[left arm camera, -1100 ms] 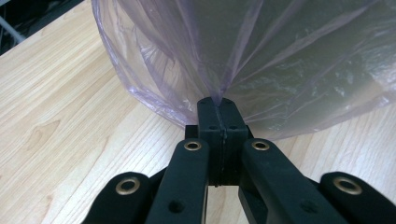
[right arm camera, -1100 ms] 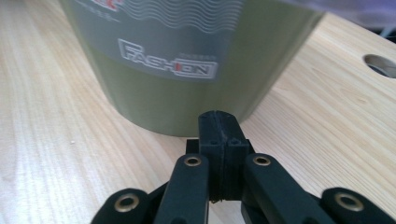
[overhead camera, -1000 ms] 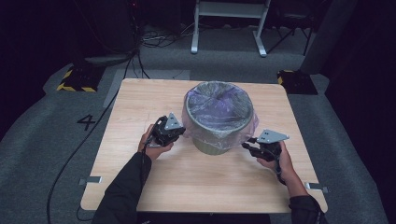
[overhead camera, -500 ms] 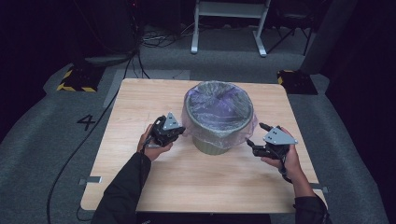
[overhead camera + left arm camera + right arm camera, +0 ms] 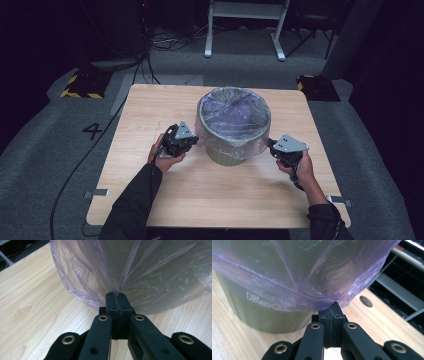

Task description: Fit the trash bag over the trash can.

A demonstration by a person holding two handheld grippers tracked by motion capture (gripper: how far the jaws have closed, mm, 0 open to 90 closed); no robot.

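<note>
Grey-green bin sits mid-tabletop, lined with a thin, wrinkly purple-tinted bag draped over its rim. Left claw pinches the bag's edge; right claw has just snapped closed on it too. Embossed logo on the bin, unreadable.

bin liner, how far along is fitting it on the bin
Done: the purple bin liner is draped over the green bin, its edge hanging partway down the wall. In hand: the left gripper and the right gripper each pinch the liner's hem on opposite sides. Left: probably pulling the hem down snug, then letting go.
</note>
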